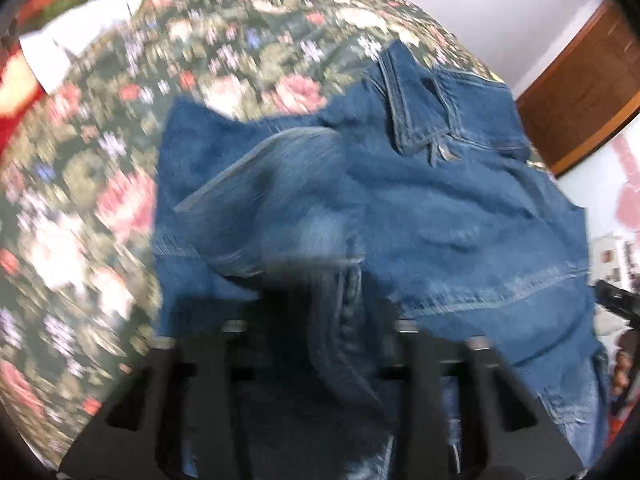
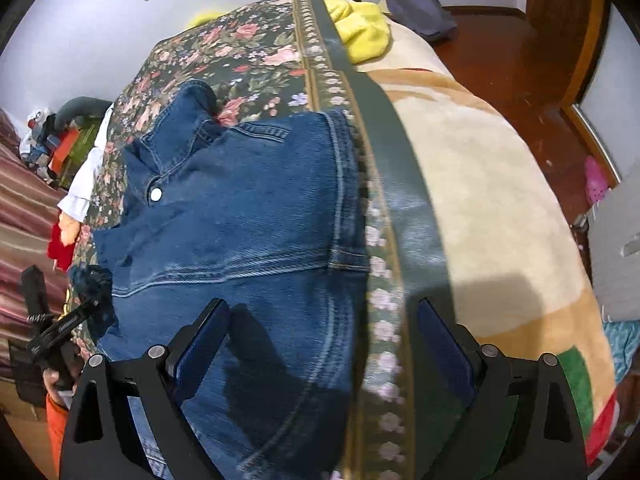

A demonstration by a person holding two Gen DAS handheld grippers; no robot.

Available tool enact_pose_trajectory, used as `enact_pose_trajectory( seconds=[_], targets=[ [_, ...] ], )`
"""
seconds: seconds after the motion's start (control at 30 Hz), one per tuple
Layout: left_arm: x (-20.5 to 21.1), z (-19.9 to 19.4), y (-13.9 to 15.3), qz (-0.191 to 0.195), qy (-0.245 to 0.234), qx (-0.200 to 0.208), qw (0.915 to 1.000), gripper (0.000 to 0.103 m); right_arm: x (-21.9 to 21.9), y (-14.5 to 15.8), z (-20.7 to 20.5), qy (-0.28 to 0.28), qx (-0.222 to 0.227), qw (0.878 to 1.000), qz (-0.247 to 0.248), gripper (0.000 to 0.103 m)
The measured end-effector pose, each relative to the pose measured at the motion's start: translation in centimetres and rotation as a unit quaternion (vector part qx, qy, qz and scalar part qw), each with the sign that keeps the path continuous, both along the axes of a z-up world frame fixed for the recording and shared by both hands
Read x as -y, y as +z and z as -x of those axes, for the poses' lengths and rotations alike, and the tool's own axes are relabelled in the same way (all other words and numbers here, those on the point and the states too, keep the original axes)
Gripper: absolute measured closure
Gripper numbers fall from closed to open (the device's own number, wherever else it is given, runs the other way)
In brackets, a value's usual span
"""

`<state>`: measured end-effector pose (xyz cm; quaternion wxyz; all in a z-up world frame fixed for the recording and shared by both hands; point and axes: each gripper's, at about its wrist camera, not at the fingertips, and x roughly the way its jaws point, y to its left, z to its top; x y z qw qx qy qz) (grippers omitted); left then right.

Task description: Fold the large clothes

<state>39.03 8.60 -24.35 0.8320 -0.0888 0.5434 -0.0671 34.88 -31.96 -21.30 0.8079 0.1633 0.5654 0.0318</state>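
Here the denim jacket (image 2: 240, 208) lies spread on the floral bedspread (image 2: 248, 52), collar (image 1: 416, 120) toward the far end of the bed and hem toward the person, so its long axis runs away from both grippers. The right gripper (image 2: 324, 344) hovers over the near hem with its 2 fingers (image 2: 448, 344) spread wide and nothing between them; the jacket's side seam and the dark green border (image 2: 384, 148) of the bedspread both pass under the gap, with the beige blanket (image 2: 500, 184) further out to that side. The left gripper (image 1: 316, 320) is pitched steeply down over the opposite side of the jacket, where a sleeve (image 1: 272, 176) is thrown across the body of the garment. A bunched fold of denim rises between its fingers, which stand close together, but the picture is smeared and I cannot tell whether the pads actually press on the cloth or merely flank it. In the right wrist view that gripper shows only as a dark body at the lower left edge, with part of the person's hand (image 2: 56, 380) under it. By my judgement the left hand is the nearer to the loose sleeve, so the next fold most likely turns on it carrying the sleeve inward across the long axis, while the right side sits ready at the hem edge
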Motion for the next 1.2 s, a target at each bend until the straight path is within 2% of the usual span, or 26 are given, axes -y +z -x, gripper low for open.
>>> enact_pose_trajectory(
  seconds=[0.07, 0.17, 0.23, 0.3, 0.37, 0.43, 0.5, 0.57, 0.7, 0.83, 0.9, 0.93, 0.97, 1.0, 1.13, 1.2],
  targets=[
    [0.4, -0.2, 1.6, -0.015, -0.004, 0.031, 0.9994, 0.09, -0.2, 0.1, 0.1, 0.004, 0.002, 1.0, -0.007, 0.009],
    [0.9, 0.0, 5.3, -0.027, -0.018, 0.094, 0.995, 0.095, -0.4, 0.2, -0.1, 0.006, 0.006, 1.0, -0.008, 0.009],
    [1.2, 0.5, 8.6, -0.02, -0.029, 0.146, 0.9886, 0.096, -0.4, 0.3, -0.4, 0.008, 0.006, 1.0, -0.007, 0.009],
    [1.7, 1.1, 12.1, -0.026, -0.044, 0.203, 0.9778, 0.096, -0.4, 0.4, -0.6, 0.008, 0.008, 1.0, -0.007, 0.009],
    [2.1, 1.2, 14.4, -0.035, -0.049, 0.242, 0.9684, 0.096, -0.5, 0.7, -0.8, 0.008, 0.011, 1.0, -0.008, 0.009],
    [1.8, 1.1, 15.7, -0.036, -0.048, 0.263, 0.9628, 0.096, -0.6, 0.9, -1.0, 0.009, 0.014, 1.0, -0.008, 0.009],
    [1.4, 0.9, 15.5, -0.043, -0.046, 0.271, 0.9605, 0.096, -0.8, 0.9, -1.1, 0.01, 0.014, 1.0, -0.008, 0.009],
    [0.9, 0.2, 13.8, -0.055, -0.048, 0.253, 0.9647, 0.095, -1.2, 0.6, -1.3, 0.013, 0.009, 1.0, -0.008, 0.009],
    [-0.9, -0.6, 6.9, -0.065, -0.042, 0.156, 0.9847, 0.092, -2.1, -0.6, -1.5, 0.026, -0.009, 1.0, 0.001, 0.009],
    [-2.7, 0.1, 0.9, -0.065, -0.054, 0.063, 0.9944, 0.084, -2.5, -1.6, -1.8, 0.028, -0.02, 0.999, 0.005, 0.009],
    [-3.2, 0.9, -0.3, -0.077, -0.059, 0.048, 0.9942, 0.071, -2.5, -1.7, -2.0, 0.027, -0.022, 0.999, 0.002, 0.009],
    [-3.6, 1.4, -0.6, -0.088, -0.057, 0.047, 0.9934, 0.06, -2.5, -1.7, -2.1, 0.028, -0.023, 0.999, 0.003, 0.009],
    [-4.0, 1.7, -0.8, -0.095, -0.053, 0.047, 0.9929, 0.053, -2.5, -1.7, -2.1, 0.028, -0.025, 0.999, 0.004, 0.009],
    [-4.6, 2.2, -0.9, -0.1, -0.049, 0.046, 0.9928, 0.052, -2.6, -1.7, -2.1, 0.028, -0.025, 0.999, 0.006, 0.009],
    [-7.4, 3.7, -1.2, -0.076, -0.028, 0.037, 0.996, 0.029, -2.7, -1.8, -2.2, 0.031, -0.023, 0.999, 0.01, 0.009],
    [-8.4, 4.6, -1.1, -0.064, -0.023, 0.033, 0.9971, 0.024, -2.7, -1.7, -2.2, 0.032, -0.023, 0.999, 0.008, 0.009]
  ],
)
